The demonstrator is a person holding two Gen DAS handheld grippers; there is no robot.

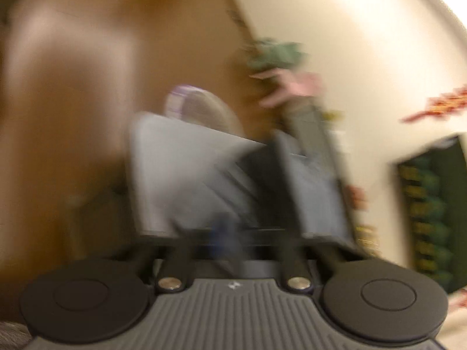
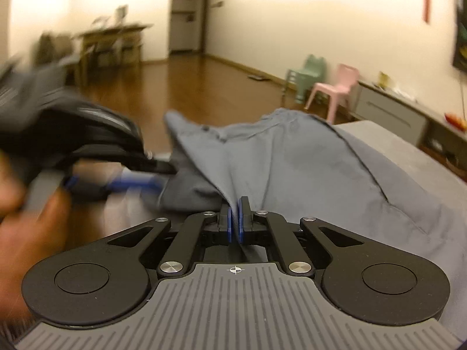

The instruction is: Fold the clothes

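Note:
A grey-blue garment (image 2: 280,157) lies spread over a grey cushioned surface (image 2: 402,145) in the right wrist view. My right gripper (image 2: 235,213) is shut on a fold of this garment, its blue pads pinching the cloth. My left gripper (image 2: 137,180) shows at the left of that view, blurred by motion, its blue-tipped fingers reaching the garment's left edge. The left wrist view is heavily blurred: the garment (image 1: 186,169) fills its middle, and the left gripper's (image 1: 230,227) fingers cannot be made out clearly.
A wooden floor (image 2: 186,87) stretches beyond the cushion. A pink chair (image 2: 335,87) and a green chair (image 2: 306,73) stand by the wall, with a low grey cabinet (image 2: 391,110) at right. A wooden table (image 2: 113,40) stands at the far left.

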